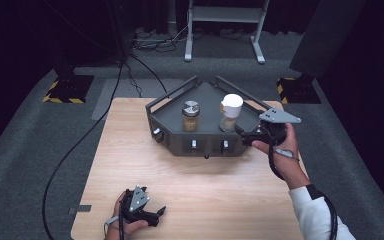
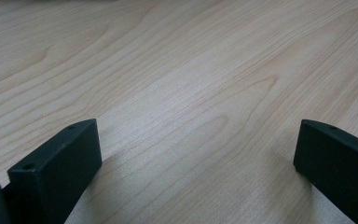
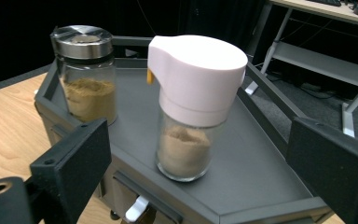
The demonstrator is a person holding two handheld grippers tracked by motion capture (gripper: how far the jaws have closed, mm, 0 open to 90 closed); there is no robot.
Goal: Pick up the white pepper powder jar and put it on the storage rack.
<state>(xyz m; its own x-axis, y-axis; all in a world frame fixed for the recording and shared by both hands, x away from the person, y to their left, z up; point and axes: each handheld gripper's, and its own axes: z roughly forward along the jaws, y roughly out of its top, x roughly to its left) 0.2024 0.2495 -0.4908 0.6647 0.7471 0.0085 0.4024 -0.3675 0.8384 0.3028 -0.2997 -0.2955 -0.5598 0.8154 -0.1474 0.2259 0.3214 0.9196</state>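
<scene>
Holding my right gripper (image 3: pixel 196 158) wide open and empty before the white-capped glass jar of tan powder (image 3: pixel 191 107) on the dark grey angular tray (image 3: pixel 261 186), I risk toppling it by closing off-centre.

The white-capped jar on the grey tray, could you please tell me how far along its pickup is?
Done: the right tongs are open and lined up on the white-capped jar. In hand: nothing yet; both jars stand on the tray. Left: closing and lifting. The left tongs rest open on the table.
</scene>
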